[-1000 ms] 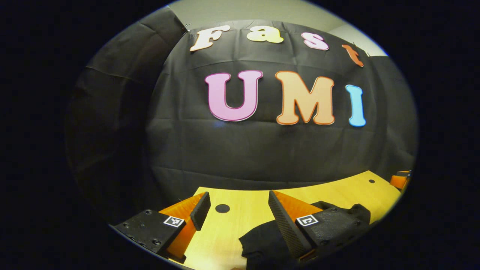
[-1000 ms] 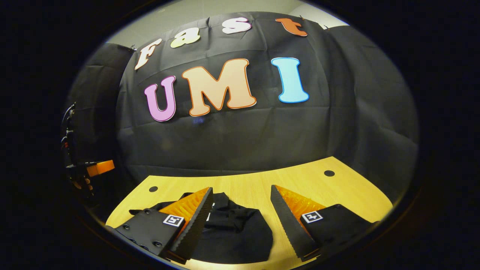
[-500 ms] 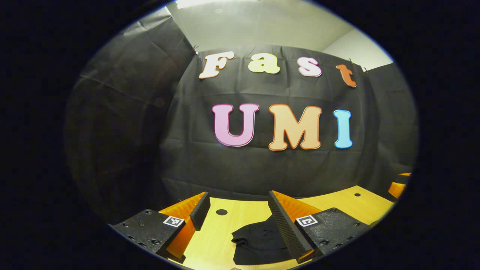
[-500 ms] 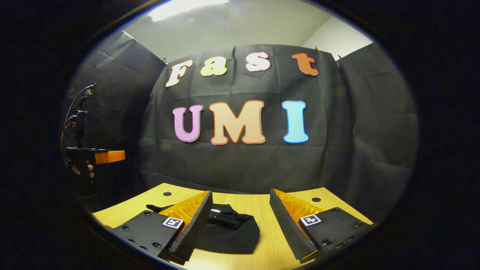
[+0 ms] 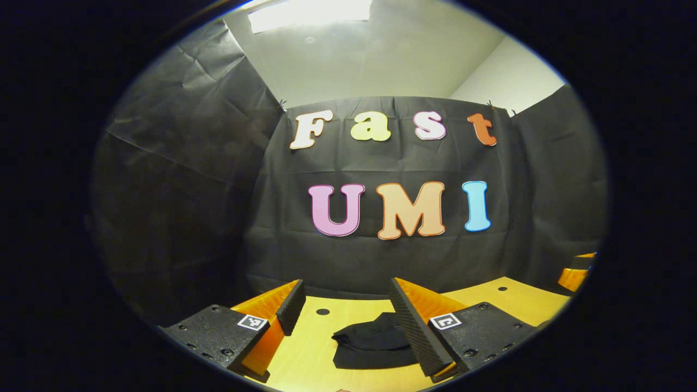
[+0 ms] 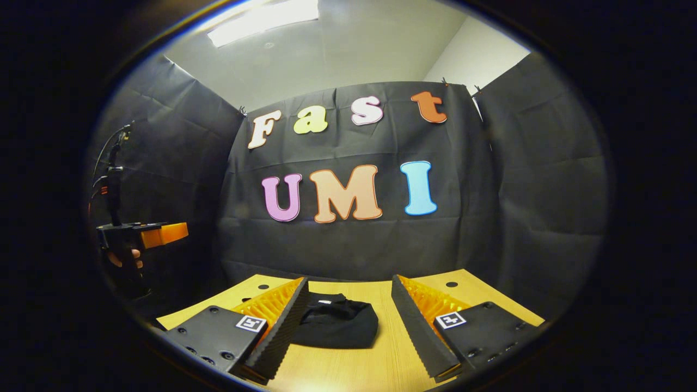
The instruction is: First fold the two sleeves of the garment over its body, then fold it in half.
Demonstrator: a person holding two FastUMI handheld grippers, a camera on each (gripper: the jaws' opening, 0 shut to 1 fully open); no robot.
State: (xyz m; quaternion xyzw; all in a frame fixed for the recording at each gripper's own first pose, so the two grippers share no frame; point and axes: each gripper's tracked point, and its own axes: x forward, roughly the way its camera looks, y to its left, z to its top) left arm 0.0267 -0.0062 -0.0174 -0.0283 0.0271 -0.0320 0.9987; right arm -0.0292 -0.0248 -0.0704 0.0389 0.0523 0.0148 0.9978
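Apparently folded, the garment (image 6: 335, 328) lies compact on the table (image 6: 381, 365), so both the left gripper (image 5: 343, 316) and right gripper (image 6: 348, 318) (open, empty) should lift straight off it.

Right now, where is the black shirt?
The shirt lies bundled on the wooden table, ahead of both open grippers; in the right gripper view it sits by that gripper's left finger.
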